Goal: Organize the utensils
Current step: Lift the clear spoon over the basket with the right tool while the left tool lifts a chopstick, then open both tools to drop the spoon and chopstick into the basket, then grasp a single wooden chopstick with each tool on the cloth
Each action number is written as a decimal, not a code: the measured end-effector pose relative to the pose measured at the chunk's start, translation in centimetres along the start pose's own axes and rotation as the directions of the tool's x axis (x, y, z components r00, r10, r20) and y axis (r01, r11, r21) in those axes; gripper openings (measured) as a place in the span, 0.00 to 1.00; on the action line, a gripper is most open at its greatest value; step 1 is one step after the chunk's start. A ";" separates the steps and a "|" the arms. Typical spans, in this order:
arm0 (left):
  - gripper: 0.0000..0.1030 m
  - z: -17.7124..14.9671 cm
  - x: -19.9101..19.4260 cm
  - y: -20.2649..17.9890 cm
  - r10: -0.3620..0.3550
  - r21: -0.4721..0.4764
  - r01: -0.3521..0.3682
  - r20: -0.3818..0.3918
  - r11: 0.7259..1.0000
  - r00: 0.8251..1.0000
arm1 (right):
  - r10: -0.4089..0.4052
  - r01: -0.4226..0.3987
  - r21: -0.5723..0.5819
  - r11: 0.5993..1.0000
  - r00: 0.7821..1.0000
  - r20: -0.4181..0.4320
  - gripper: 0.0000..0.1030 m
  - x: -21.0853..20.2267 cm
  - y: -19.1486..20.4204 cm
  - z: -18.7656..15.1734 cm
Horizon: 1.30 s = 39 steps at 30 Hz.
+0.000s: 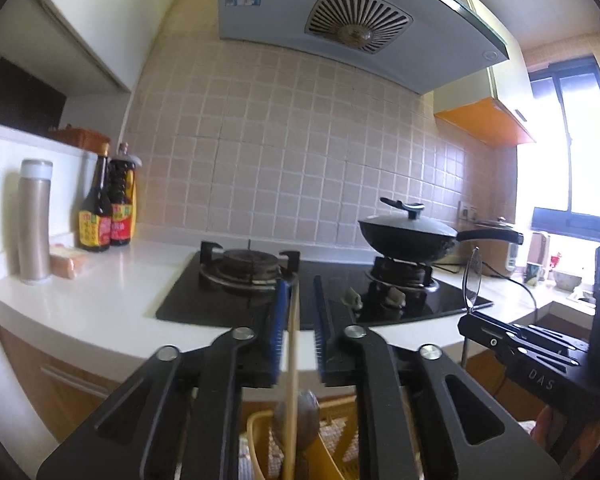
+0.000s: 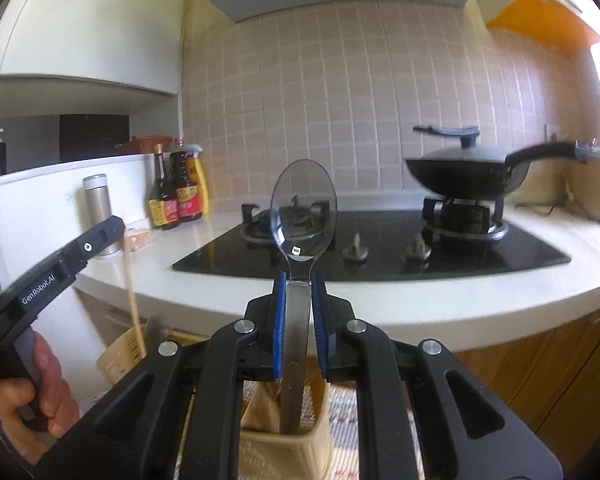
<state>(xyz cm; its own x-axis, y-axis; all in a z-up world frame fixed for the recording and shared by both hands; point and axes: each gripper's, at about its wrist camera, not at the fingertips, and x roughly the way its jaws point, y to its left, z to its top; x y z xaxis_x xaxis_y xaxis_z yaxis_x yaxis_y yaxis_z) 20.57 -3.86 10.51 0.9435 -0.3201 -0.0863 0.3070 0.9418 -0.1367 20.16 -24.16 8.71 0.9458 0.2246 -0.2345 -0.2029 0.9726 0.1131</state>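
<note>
A white countertop [image 1: 100, 312] curves across the middle of both views, with a black glass hob [image 2: 380, 248] set into it and a tiled wall behind. At the top of the left wrist view hangs a pale range hood [image 1: 300, 12]. On the right-hand burner sits a dark lidded wok [image 2: 464, 176], its handle pointing to the right edge of the frame. At the left of the counter stand two dark sauce bottles [image 1: 106, 208] and, nearer the edge, a metal flask [image 1: 35, 220]. Low in the centre of each view is a yellowish utensil basket [image 2: 284, 452], below counter level. The right gripper [image 2: 300, 292] is clamped on the handle of a spoon [image 2: 303, 208], held upright with its bowl above the blue pads in the frame's centre and its handle running down into the basket. The left gripper [image 1: 300, 300] has its jaws apart, and a pale chopstick [image 1: 292, 360] stands between them against the left pad, its lower end in the basket beside a metal spoon bowl [image 1: 300, 416]. Whether that chopstick is pinched I cannot tell.
</note>
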 end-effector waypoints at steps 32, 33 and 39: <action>0.43 -5.3 -14.2 3.8 -0.089 -0.157 0.005 -0.537 0.988 0.839 | -0.018 0.090 0.101 0.991 0.828 -0.560 0.44 -11.5 2.1 -5.6; 0.43 -6.3 -14.1 3.7 -0.084 -0.149 -0.001 -0.564 0.989 0.821 | -0.010 0.098 0.120 0.988 0.811 -0.585 0.44 -11.4 1.8 -6.5; 0.43 -12.5 -12.8 3.0 -0.117 -0.127 0.031 -0.754 0.991 0.647 | 0.029 0.164 0.211 0.964 0.721 -0.692 0.44 -10.7 -1.0 -11.1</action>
<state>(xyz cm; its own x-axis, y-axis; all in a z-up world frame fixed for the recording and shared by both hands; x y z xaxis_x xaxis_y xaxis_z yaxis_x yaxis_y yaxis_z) 7.83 1.75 -1.14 0.4801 -0.3941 -0.7837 0.3173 0.9109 -0.2637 7.44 -26.91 0.39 0.5004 0.2313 -0.8343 0.0127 0.9616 0.2742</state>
